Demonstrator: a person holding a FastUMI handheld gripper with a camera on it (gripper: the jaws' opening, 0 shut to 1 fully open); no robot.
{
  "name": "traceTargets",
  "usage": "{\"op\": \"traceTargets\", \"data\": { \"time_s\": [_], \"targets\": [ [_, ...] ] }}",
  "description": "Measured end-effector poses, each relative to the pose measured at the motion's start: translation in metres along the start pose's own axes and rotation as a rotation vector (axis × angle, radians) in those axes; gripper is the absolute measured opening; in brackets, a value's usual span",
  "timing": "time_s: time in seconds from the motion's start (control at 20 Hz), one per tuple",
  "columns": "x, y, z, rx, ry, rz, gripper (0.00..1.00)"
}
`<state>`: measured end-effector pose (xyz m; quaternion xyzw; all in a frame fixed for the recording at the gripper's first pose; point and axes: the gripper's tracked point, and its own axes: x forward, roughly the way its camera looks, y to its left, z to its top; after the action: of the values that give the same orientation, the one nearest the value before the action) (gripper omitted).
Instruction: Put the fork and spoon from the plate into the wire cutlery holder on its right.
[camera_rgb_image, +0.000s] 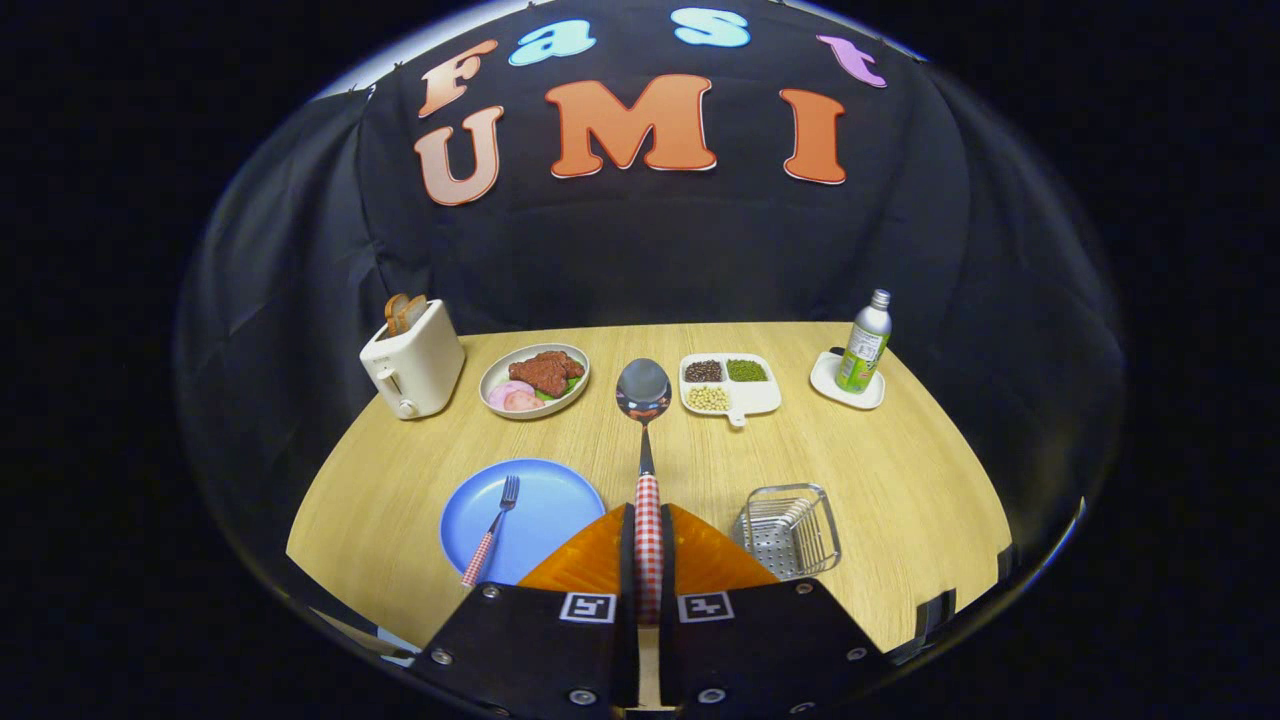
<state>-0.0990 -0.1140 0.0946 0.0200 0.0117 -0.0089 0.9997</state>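
A: Status of the hand-held gripper (648, 560)?
B: I've got it clamped on the spoon (644, 420) by its checked handle, bowl pointing fwd above the surface (900, 470).
A: Fork (492, 528)?
B: On the blue plate (530, 505) near the front edge; wire cutlery holder (790, 530) sits to its right.

Toaster (413, 367), meat plate (534, 380), divided dish (730, 385) of perhaps beans, bottle (866, 343) on saucer (846, 382).

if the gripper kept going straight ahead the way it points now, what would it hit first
The gripper is shut on the spoon, whose bowl leads. Straight ahead lies bare table, in the gap between the food plate and the divided dish; then probably the booth wall. Depth is unclear.
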Motion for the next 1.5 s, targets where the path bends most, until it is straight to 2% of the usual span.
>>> {"op": "traceTargets", "data": {
  "time_s": [0.2, 0.35, 0.5, 0.65, 0.8, 1.1, 1.5],
  "targets": [
    [-0.015, -0.040, -0.012, -0.012, 0.067, -0.012, 0.08],
    [-0.025, -0.076, -0.021, -0.075, 0.136, -0.033, 0.08],
    [-0.029, -0.095, -0.030, -0.110, 0.209, -0.016, 0.08],
    [-0.030, -0.104, -0.042, -0.109, 0.298, 0.029, 0.08],
    [-0.029, -0.116, -0.050, -0.150, 0.367, 0.045, 0.08],
    [-0.028, -0.123, -0.067, -0.152, 0.515, 0.090, 0.08],
    [-0.011, -0.125, -0.069, -0.282, 0.722, 0.123, 0.08]
  ]
}}
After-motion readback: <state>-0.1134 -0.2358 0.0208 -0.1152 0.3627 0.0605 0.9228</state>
